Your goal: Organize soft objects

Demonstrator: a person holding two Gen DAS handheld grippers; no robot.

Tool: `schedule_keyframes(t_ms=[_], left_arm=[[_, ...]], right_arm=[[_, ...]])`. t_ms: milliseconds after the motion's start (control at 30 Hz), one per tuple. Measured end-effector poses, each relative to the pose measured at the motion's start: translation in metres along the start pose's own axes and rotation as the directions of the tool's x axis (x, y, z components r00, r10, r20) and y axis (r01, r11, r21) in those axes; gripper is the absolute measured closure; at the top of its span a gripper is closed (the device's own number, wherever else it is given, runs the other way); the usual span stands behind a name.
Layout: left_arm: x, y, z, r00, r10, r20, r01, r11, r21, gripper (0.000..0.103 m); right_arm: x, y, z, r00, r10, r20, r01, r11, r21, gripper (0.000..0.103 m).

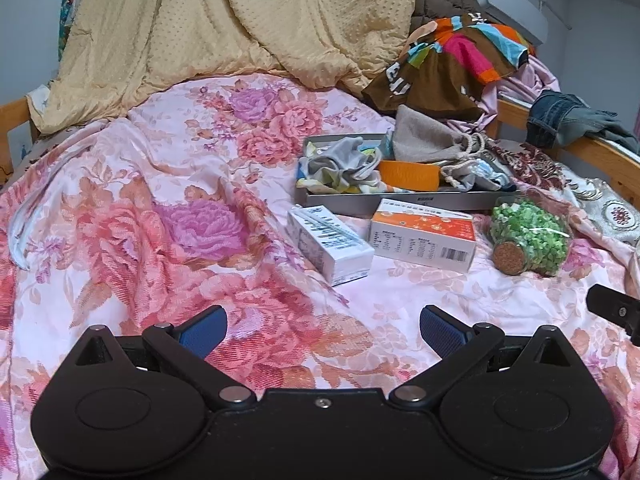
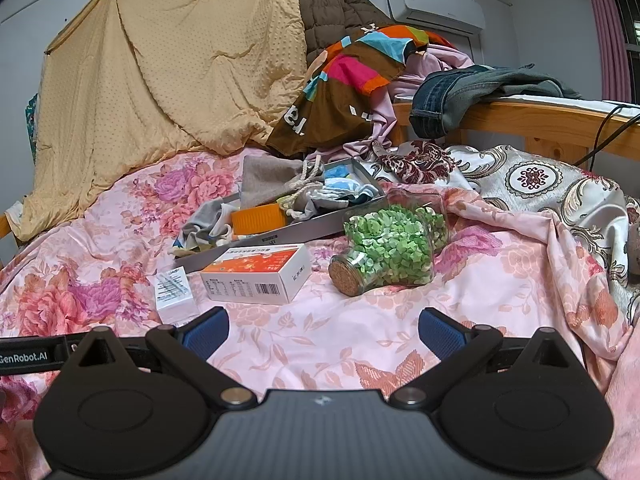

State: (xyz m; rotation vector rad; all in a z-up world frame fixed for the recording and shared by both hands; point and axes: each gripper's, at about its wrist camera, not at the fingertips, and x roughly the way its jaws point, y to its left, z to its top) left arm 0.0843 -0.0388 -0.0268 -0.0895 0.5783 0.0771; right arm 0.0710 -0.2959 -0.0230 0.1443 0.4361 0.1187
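Left wrist view: the left gripper [image 1: 323, 332] hangs spread wide and empty over the floral bedsheet [image 1: 160, 216]. Ahead and to its right lies a white carton [image 1: 330, 242], then an orange-and-white box [image 1: 424, 234], then a corked jar of green bits [image 1: 528, 236] on its side. Just beyond them sits the grey tray [image 1: 384, 202], holding crumpled socks [image 1: 344, 168], an orange band [image 1: 408, 176] and a beige drawstring pouch [image 1: 428, 142]. Right wrist view: the right gripper [image 2: 323, 332] is likewise spread and empty, with the jar just ahead of it.
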Motion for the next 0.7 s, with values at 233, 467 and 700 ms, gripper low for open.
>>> schedule_keyframes(t_ms=[233, 467, 700], left_arm=[[0.0010, 0.0011, 0.0016, 1.000, -0.004, -0.030, 0.003, 1.000, -0.026, 0.001], [0.0034, -0.0010, -0.0019, 0.998, -0.026, -0.053, 0.025, 0.999, -0.027, 0.001], [0.0013, -0.0047, -0.0028, 0.998, -0.046, -0.039, 0.046, 0.999, -0.007, 0.001]], right_arm=[[0.0002, -0.0002, 0.0000, 1.000, -0.001, -0.001, 0.001, 1.000, 0.000, 0.000], [0.0003, 0.0000, 0.0004, 1.000, -0.001, -0.002, 0.001, 1.000, -0.001, 0.000], [0.0001, 0.0001, -0.0005, 1.000, -0.001, -0.003, 0.001, 1.000, -0.001, 0.000]])
